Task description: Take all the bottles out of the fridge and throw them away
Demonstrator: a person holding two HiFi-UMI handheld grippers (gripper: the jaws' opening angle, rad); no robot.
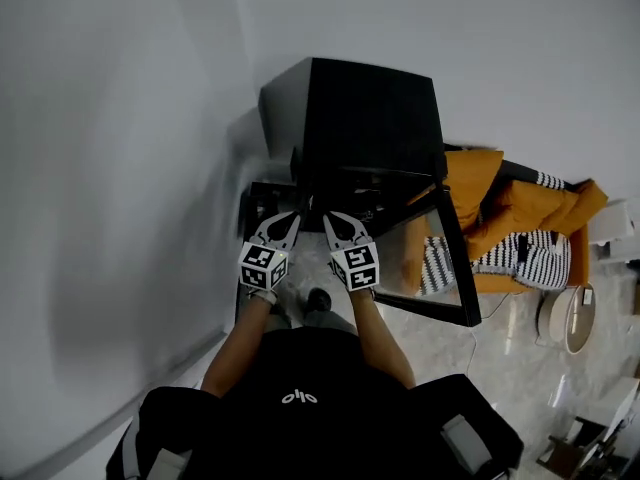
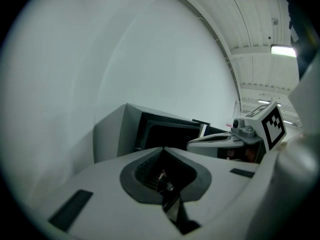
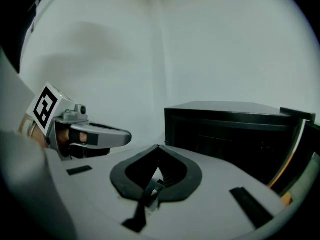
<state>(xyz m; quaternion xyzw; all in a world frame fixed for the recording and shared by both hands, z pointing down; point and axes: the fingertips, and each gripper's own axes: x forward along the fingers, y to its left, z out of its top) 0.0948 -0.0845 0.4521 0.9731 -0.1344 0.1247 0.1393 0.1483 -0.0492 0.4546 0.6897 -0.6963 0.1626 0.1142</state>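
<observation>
Black boxy fridge (image 1: 370,118) faces left gripper (image 1: 288,218) and right gripper (image 1: 333,220), smooth fingers together

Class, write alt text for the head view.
From above, a person holds the left hand-held gripper and right hand-held gripper, both shut, before a black fridge, door open; an orange jacket lies beside it.

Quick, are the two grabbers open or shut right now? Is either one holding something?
Left gripper: closed, jaws together, holding nothing.
Right gripper: closed, jaws together, holding nothing.
</observation>
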